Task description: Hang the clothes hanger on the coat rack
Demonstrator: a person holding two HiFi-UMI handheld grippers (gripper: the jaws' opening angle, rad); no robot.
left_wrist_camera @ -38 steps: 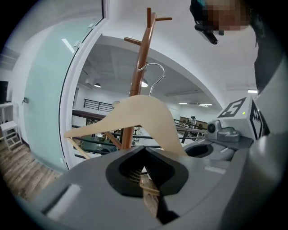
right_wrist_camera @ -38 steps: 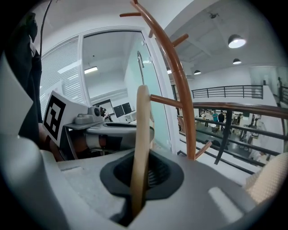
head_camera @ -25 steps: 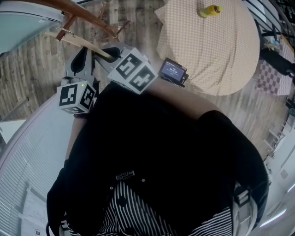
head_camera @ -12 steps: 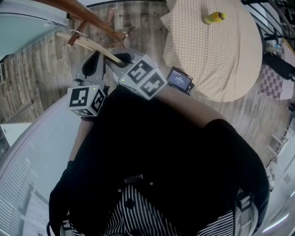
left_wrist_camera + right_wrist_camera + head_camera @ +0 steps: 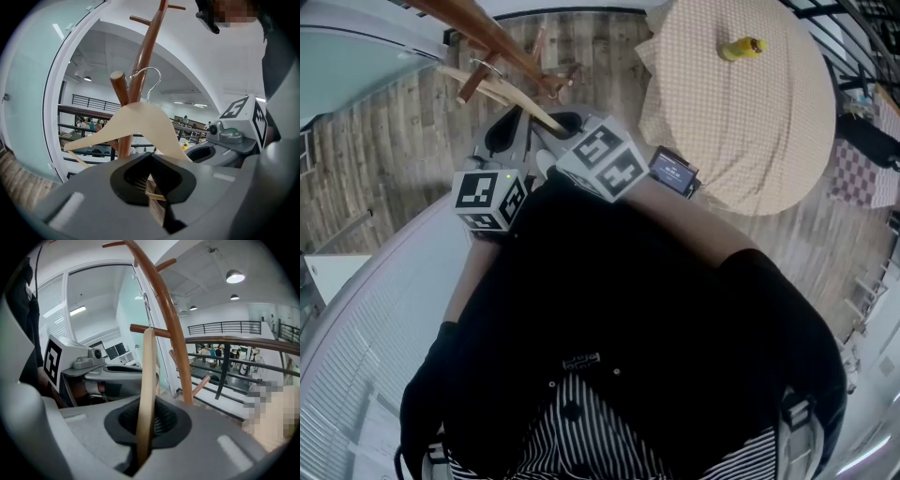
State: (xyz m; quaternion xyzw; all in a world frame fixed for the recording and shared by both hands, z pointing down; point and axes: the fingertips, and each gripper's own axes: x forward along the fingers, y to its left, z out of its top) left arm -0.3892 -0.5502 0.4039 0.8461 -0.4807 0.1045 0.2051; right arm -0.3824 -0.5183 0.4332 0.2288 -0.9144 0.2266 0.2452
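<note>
Right, head view: left gripper and right gripper side by side, both reaching toward the coat rack. The pale wooden hanger lies just ahead of them, against the rack's pole. Round table to the right gripper's right, with a yellow item on its far side.

Left gripper view: jaws clamped on the hanger's lower bar. Its shoulders spread just above, and the metal hook stands at the pole beside a peg. I cannot tell if it bears on it.

Right gripper view: jaws closed on one hanger arm, seen edge-on. The pole crowds in just right of it; a railing is beyond.
</note>
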